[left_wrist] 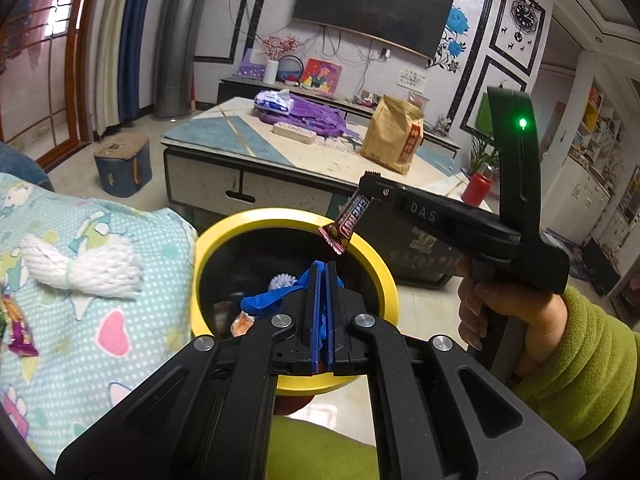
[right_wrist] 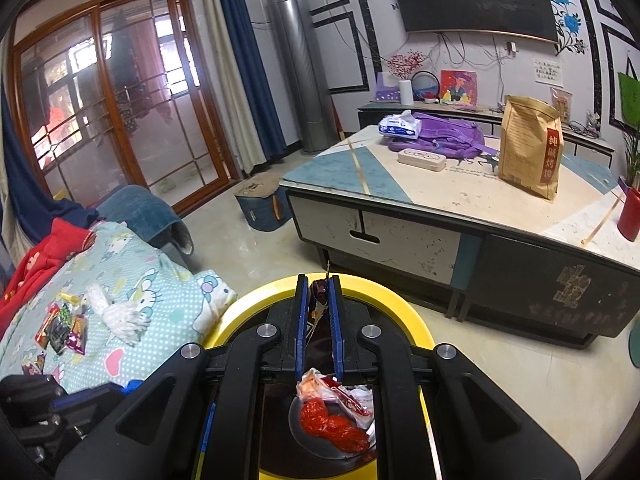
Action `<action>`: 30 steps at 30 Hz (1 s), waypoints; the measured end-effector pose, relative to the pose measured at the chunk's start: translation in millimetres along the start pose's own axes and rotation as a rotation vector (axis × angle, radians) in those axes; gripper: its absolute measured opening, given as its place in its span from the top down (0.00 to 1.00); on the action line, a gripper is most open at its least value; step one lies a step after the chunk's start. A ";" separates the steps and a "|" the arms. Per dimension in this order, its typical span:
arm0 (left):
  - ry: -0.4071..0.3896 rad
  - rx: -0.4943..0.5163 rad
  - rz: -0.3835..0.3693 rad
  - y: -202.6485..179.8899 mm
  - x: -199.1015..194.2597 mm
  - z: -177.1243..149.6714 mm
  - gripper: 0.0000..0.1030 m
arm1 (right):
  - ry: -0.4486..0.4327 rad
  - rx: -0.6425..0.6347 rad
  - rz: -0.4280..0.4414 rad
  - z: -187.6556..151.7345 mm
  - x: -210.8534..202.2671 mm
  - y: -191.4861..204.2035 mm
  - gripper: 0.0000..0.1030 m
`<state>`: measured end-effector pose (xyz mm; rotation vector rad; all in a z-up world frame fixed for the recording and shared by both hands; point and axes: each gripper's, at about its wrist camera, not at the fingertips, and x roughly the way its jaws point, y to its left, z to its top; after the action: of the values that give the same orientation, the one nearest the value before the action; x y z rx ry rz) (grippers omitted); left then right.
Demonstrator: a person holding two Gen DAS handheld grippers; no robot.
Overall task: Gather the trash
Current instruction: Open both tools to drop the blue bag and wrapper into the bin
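Now both grippers, left gripper (left_wrist: 323, 270) clamping blue glove (left_wrist: 264, 300), right gripper (right_wrist: 319, 282) pinching candy wrapper (left_wrist: 347, 225), over yellow bin (left_wrist: 224, 240)

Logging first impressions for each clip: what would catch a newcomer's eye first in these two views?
The yellow-rimmed bin fills the middle foreground, with trash already inside. Above its far rim the right gripper pinches a candy bar wrapper, while the left gripper is shut on a blue glove over the opening. To the left, more wrappers lie on the patterned quilt.
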<state>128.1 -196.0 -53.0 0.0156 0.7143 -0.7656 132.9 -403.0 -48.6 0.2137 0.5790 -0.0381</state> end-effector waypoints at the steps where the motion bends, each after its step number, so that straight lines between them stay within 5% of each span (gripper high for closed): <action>1: 0.006 0.002 -0.001 0.3 2.5 -0.8 1.00 | 0.003 0.005 -0.001 -0.3 1.0 -1.9 0.90; 30: 0.136 -0.050 -0.042 9.3 50.3 -24.2 1.00 | 0.125 0.080 0.018 -17.8 35.6 -19.9 0.87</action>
<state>145.0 -214.4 -103.8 0.0072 0.8653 -0.7916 151.1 -417.8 -86.3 0.3009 0.7005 -0.0304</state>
